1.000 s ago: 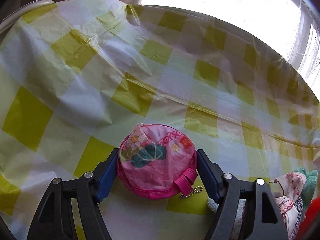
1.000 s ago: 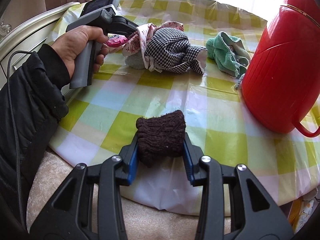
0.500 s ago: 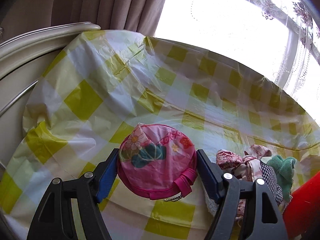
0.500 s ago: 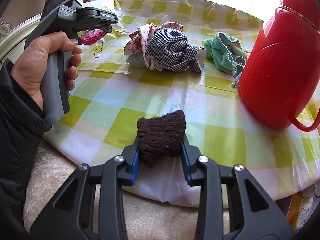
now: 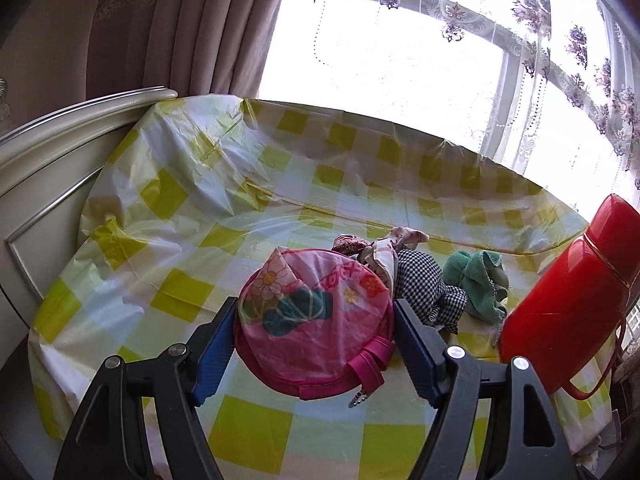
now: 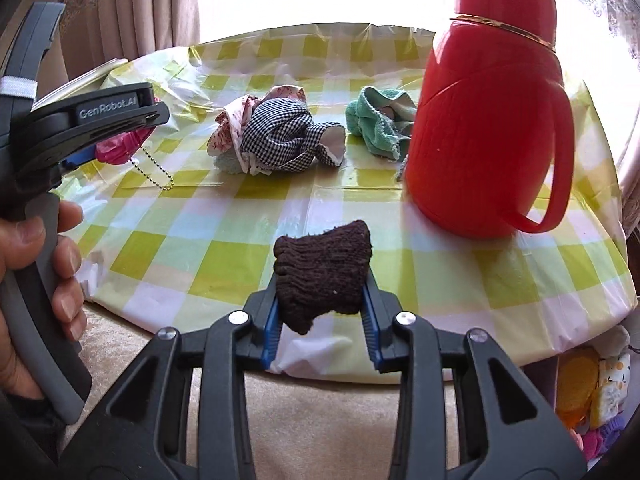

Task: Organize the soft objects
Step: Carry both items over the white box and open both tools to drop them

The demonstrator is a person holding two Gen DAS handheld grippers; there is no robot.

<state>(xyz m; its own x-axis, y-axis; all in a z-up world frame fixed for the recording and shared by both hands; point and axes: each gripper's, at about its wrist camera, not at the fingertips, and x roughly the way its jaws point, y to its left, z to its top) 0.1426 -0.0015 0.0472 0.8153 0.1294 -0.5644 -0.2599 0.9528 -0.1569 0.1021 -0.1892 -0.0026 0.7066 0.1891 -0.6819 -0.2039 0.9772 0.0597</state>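
Observation:
My left gripper (image 5: pixel 314 320) is shut on a round pink floral pouch (image 5: pixel 316 316) with a bead chain, held above the checked table. The pouch also shows in the right wrist view (image 6: pixel 116 150), left of the cloth pile. My right gripper (image 6: pixel 322 284) is shut on a dark brown knitted cloth (image 6: pixel 322 272), held over the table's near edge. A black-and-white checked cloth (image 6: pixel 284 140) wrapped with a pink floral cloth (image 6: pixel 236 120) lies mid-table. A green towel (image 6: pixel 376 120) lies beside it.
A tall red thermos jug (image 6: pixel 488 120) stands at the right of the yellow checked tablecloth (image 6: pixel 224 248), close to the green towel. A cream cabinet edge (image 5: pixel 60 152) borders the table on the left. Curtains and a bright window lie behind. More soft items (image 6: pixel 600 392) sit below the table, right.
My left gripper has lifted and pulled back with the pouch, bringing the cloth pile and the jug into its view. My right gripper has drawn back a little with the brown cloth.

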